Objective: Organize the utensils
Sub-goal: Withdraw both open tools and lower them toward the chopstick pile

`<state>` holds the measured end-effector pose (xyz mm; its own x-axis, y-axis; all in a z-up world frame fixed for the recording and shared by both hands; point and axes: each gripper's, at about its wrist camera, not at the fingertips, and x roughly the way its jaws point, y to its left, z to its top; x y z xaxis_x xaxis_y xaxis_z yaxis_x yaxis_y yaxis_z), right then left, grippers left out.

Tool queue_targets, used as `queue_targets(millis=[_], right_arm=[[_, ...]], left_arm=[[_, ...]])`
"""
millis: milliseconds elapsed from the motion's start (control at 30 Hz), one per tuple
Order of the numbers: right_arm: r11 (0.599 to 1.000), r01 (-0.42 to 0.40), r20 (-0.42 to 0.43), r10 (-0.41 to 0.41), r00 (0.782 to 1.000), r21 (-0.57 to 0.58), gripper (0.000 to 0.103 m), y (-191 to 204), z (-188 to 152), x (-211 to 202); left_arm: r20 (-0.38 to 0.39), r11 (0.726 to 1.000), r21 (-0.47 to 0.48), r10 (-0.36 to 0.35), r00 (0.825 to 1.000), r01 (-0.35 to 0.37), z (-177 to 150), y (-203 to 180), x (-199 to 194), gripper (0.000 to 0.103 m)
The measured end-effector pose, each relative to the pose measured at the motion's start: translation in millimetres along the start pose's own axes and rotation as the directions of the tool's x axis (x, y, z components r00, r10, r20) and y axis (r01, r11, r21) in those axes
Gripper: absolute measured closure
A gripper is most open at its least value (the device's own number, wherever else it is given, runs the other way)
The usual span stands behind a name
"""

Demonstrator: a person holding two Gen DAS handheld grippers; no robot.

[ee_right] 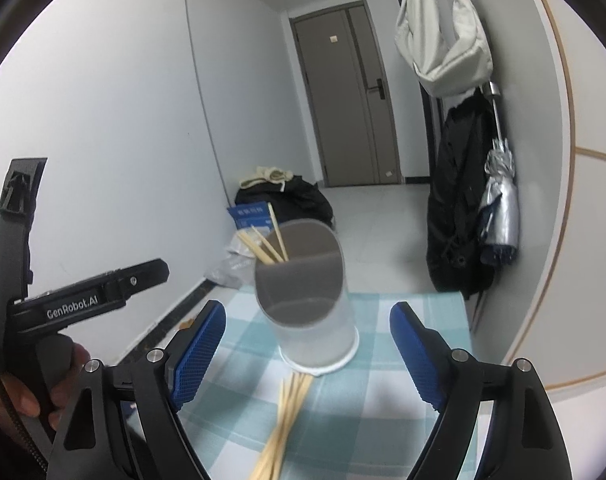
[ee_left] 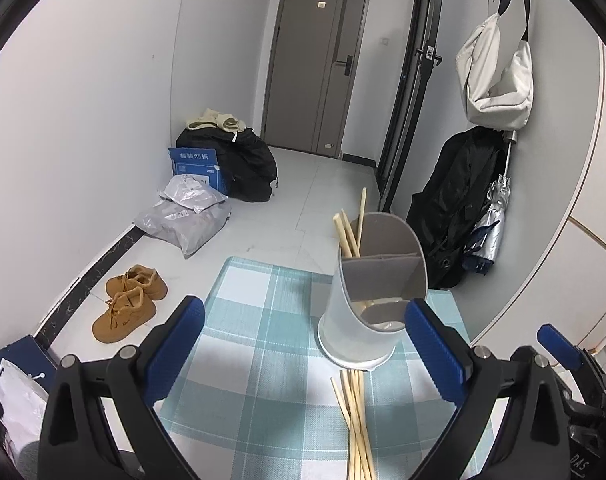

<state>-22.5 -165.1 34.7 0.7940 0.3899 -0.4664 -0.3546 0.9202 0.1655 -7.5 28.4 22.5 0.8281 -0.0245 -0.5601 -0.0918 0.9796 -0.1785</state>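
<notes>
- Hanging wide open over the table, the left gripper has nothing between its blue pads.
- Just the same, the right gripper is spread wide and holds nothing.
- Both claws point at the white holder, which stands upright on the checked cloth.
- A wall inside the holder splits it into parts. A few chopsticks in the holder already stand in the far part and lean out over the rim.
- More loose chopsticks lie flat on the cloth. Their far ends touch the foot of the holder, and their near ends run toward the claws.
- So I think the job is partly done, and the next step is picking up the sticks from the cloth.
- To do it well, I would bring one claw down low over the middle of the bunch, then squeeze slowly.
- The sticks are thin and round, so they may roll or slip out sideways. A grip across the bunch should hold better than one along it.
- The holder looks light, so a bump could tip it. The other claw could steady its side.
- Tip the sticks up straight before dropping them in the far part with the others.
- Farther off, brown shoes sit on the floor, and bags are piled by the wall.
- A grey door is at the back, and a white bag hangs above a folded umbrella.
</notes>
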Motion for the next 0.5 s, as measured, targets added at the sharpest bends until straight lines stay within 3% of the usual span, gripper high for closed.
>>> queue_targets(millis=[233, 500], right_arm=[[0.999, 0.031, -0.058, -0.029, 0.998, 0.033, 0.019, -11, -17, 11], [0.997, 0.056, -0.183, -0.046, 0.982, 0.053, 0.019, -20, -36, 36]], left_arm=[[-0.036, 1.0, 0.013, 0.012, 0.999, -0.011, -14, -1, 19, 0.004], [-0.121, 0.999, 0.006, 0.034, 0.992, -0.034, -39, 11, 41, 0.004]])
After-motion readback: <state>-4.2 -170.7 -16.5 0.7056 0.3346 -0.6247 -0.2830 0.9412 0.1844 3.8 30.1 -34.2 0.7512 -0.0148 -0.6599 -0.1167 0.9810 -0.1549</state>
